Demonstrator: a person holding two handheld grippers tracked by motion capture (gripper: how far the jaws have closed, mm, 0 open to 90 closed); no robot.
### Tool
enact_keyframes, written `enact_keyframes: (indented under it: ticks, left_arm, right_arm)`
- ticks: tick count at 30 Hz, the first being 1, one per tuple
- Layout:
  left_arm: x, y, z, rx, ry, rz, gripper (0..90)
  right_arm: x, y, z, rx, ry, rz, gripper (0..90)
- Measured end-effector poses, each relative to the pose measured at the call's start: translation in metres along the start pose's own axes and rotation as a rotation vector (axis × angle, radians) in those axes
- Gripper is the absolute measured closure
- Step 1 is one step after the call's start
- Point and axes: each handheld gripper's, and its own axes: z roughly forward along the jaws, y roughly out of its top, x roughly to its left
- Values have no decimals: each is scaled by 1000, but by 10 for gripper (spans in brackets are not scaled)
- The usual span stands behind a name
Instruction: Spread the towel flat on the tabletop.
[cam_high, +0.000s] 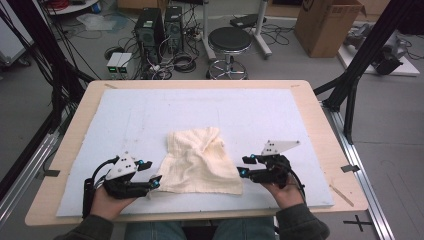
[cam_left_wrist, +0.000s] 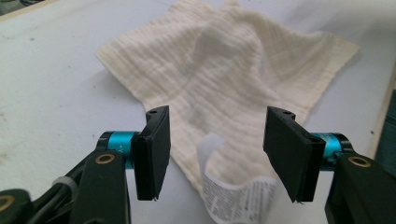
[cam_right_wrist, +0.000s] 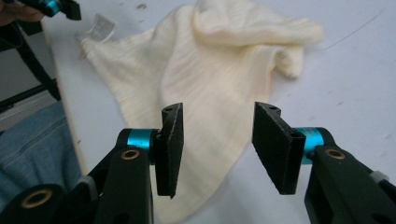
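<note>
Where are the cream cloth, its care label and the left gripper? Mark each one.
cream cloth (cam_high: 200, 162): high view, middle of the fabric.
care label (cam_left_wrist: 238, 193): left gripper view, printed white tag at the near corner.
left gripper (cam_left_wrist: 215, 154): left gripper view, gap midway between its open jaws.

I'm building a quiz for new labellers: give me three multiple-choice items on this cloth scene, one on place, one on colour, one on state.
1. Where does the cloth lie?
A on the stool
B on the table, between the two hand-held grippers
C in the box

2. What colour is the cloth?
A cream
B red
C black

3. How do the left hand-held gripper jaws stand?
A shut on the cloth
B shut on nothing
C open

Answers: B, it lies on the table between both; A, pale cream in all views; C, a gap shows, with the cloth's label between the jaws.
</note>
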Motion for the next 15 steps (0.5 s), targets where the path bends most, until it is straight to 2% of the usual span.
enact_keyframes:
  ticks: [6, 9, 15]
  left_arm:
    - [18, 25, 18, -11, 5, -1, 411]
    - [29, 39, 29, -26, 3, -24, 412]
    - [50, 61, 55, -37, 18, -77, 428]
  right_arm:
    - [-24, 34, 9, -12, -41, -14, 570]
    - [-36, 49, 18, -4, -54, -21, 590]
    - [-60, 69, 42, 18, -75, 6, 643]
